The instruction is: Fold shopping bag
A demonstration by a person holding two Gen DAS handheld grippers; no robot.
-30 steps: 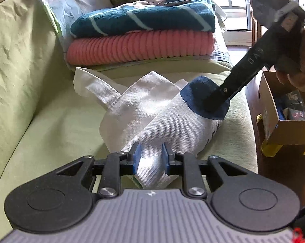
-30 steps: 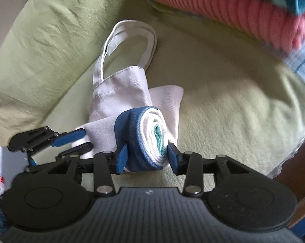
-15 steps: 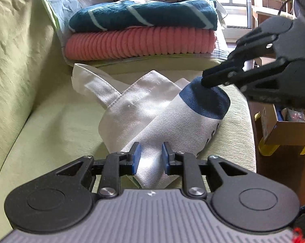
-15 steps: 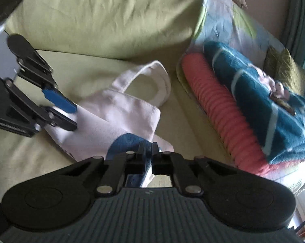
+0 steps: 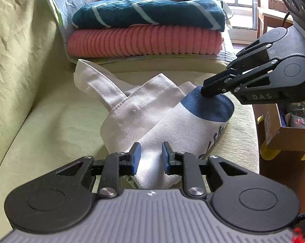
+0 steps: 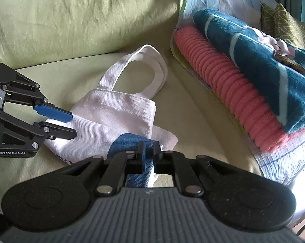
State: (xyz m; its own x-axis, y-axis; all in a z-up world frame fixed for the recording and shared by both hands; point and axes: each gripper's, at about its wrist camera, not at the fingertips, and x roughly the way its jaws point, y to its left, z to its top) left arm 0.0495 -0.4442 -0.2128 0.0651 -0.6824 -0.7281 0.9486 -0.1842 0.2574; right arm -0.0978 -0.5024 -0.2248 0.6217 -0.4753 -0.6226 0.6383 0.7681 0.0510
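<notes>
The white canvas shopping bag (image 5: 156, 121), partly folded, lay on the green sofa seat (image 5: 51, 125), its handles (image 6: 152, 66) toward the backrest. The left gripper (image 5: 149, 156) stood at the bag's near corner, its blue pads (image 5: 135, 158) parted with cloth lying between them but not pinched. The right gripper (image 6: 148, 151) was clenched on the bag's dark-blue printed end (image 5: 211, 107); in the left wrist view its tips (image 5: 208, 91) pressed into that blue patch at the bag's far right end. Legible writing: "DAS" on the right gripper's body (image 5: 261, 96); "GenRobot.AI" on the left gripper's side (image 6: 10, 152). Dark script on the bag's edge (image 5: 218, 135) was too fragmentary to read. A teal striped towel (image 5: 148, 14) lay on a pink ribbed one (image 5: 144, 42) just beyond the handles. A cardboard box (image 5: 284, 129) stood off the sofa's right edge.
</notes>
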